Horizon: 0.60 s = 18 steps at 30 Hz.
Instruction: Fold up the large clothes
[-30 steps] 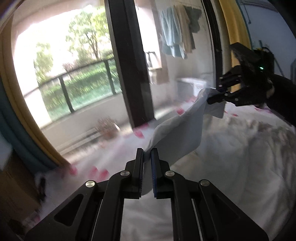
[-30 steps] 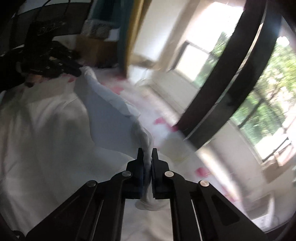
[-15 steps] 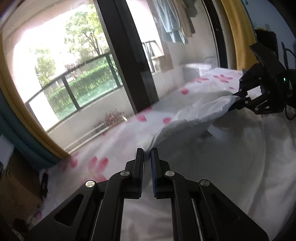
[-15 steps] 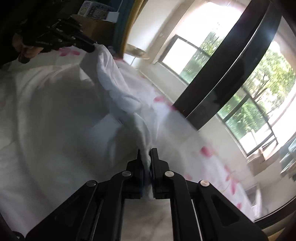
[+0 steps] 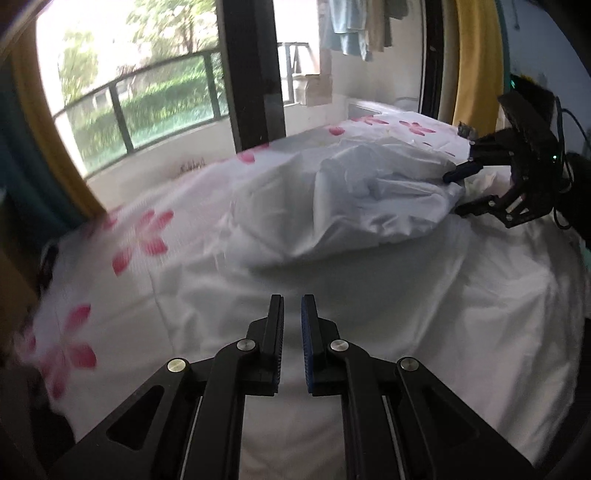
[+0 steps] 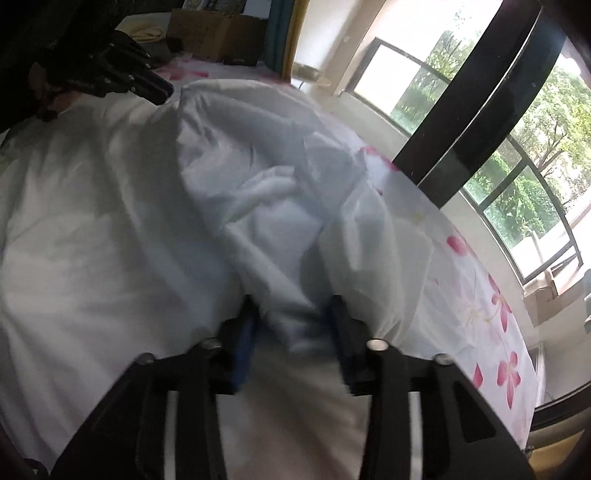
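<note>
A large white garment [image 5: 369,206] lies on the bed, its far edge folded over into a puffed bundle. My left gripper [image 5: 291,306] hovers low over the flat white cloth, jaws slightly apart and empty. My right gripper [image 5: 461,192] is at the right end of the bundle with its jaws wide open. In the right wrist view, the bundle [image 6: 266,192] falls loosely between the open fingers [image 6: 291,314] and hides their tips. The left gripper [image 6: 147,85] shows at upper left, beside the bundle's other end.
The bed has a white sheet with pink flowers [image 5: 140,236]. It borders a big window with a black frame [image 5: 251,66] and yellow curtain [image 5: 476,55]. Clothes hang outside [image 5: 351,29]. Cardboard boxes [image 6: 214,33] stand past the bed's far end.
Both grippers came down to the bed and opened, letting go of the garment's edge. The stretched edge dropped onto the rest of the garment as a folded bundle.
</note>
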Available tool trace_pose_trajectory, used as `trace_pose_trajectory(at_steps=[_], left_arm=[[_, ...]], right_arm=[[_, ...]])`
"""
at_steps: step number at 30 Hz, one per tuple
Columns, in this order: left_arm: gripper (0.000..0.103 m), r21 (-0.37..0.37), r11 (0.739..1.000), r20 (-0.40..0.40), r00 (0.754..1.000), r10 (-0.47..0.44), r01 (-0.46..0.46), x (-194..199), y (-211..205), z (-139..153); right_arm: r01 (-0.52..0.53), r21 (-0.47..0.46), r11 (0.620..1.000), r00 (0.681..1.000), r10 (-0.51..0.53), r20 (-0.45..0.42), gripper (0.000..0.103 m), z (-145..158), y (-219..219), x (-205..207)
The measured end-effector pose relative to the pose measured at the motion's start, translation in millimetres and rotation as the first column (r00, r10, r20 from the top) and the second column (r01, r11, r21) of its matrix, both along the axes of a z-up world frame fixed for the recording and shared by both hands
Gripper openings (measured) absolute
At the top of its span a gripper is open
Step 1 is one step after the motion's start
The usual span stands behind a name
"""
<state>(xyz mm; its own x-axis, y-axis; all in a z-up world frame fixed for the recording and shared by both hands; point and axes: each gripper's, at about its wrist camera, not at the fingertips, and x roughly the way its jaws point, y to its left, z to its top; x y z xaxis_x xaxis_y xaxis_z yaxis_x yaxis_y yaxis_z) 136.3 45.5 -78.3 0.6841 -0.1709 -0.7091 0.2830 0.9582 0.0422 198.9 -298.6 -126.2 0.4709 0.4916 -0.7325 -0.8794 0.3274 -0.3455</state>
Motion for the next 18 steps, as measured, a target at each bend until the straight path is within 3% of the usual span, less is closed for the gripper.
trace_pose_trajectory(at_steps=[5, 9, 13, 16, 18], left_arm=[[0.014, -0.079, 0.997, 0.049, 0.999, 0.016, -0.012, -13, 7, 22], [0.041, -0.215, 0.977, 0.117, 0.993, 0.006, 0.019, 5, 2, 46], [0.042, -0.239, 0.971, 0.086, 0.996, 0.0, 0.021, 42, -15, 42], [0.042, -0.243, 0.97, 0.012, 1.0, -0.013, 0.016, 64, -25, 25], [0.042, -0.246, 0.969, -0.052, 0.998, -0.037, 0.023, 71, -31, 11]], right_arm=[[0.002, 0.088, 0.996, 0.992, 0.01, -0.129, 0.045, 27, -22, -3], [0.042, 0.241, 0.97, 0.981, 0.006, -0.193, 0.045, 51, -12, 10], [0.117, 0.314, 0.942, 0.959, -0.025, -0.283, 0.045, 48, 27, 36], [0.15, 0.269, 0.951, 0.944, -0.057, -0.326, 0.044, 32, 50, 47], [0.135, 0.259, 0.956, 0.939, -0.04, -0.342, 0.016, 19, 59, 46]])
